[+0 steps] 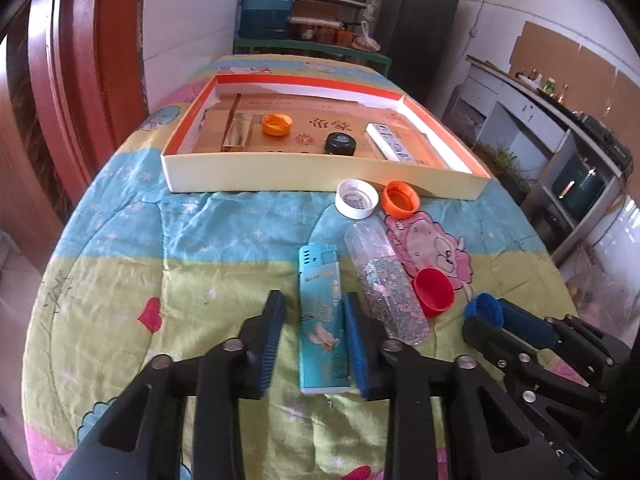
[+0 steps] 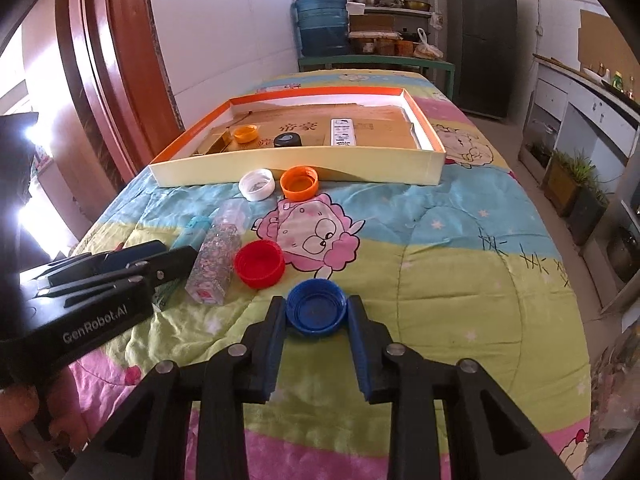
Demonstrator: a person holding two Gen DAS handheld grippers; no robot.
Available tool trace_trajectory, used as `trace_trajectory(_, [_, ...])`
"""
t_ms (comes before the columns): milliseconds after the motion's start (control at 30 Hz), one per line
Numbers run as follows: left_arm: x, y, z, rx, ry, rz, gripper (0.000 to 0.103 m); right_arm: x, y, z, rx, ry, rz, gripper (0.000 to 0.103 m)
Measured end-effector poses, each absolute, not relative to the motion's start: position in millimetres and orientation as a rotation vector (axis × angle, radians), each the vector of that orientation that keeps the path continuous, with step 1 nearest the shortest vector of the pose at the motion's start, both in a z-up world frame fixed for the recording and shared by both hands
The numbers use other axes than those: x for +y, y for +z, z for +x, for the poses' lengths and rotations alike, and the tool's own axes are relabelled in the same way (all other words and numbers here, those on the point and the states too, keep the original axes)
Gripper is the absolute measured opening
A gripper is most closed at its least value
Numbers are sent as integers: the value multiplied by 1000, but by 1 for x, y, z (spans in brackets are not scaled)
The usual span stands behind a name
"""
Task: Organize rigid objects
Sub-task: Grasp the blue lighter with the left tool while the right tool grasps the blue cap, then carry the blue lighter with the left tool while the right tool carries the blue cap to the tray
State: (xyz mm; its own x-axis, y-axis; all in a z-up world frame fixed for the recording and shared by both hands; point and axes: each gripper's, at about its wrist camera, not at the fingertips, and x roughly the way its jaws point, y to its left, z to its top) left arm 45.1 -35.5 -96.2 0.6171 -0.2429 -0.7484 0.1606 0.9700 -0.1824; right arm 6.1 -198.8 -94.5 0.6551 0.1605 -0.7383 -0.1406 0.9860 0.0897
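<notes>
The left gripper [image 1: 312, 320] straddles the teal lighter [image 1: 322, 320] on the quilt [image 1: 160, 240], jaws spread, apparently not yet squeezing. The right gripper [image 2: 317, 314] brackets the blue cap [image 2: 316, 312], seemingly touching it, ready for the far cardboard tray [image 1: 320, 172].

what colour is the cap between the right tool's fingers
Blue. The cap sits between the right tool fingers, clearest in the right wrist view.
</notes>
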Motion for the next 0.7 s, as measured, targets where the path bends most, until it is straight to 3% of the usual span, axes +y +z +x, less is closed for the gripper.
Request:
trace_trajectory(133, [-34, -97, 45, 876, -242, -113, 22, -199, -94, 6, 841, 171, 26, 31])
trace_trajectory(700, [-22, -72, 34, 800, -250, -129, 22, -207, -84, 2, 818, 152, 52, 31])
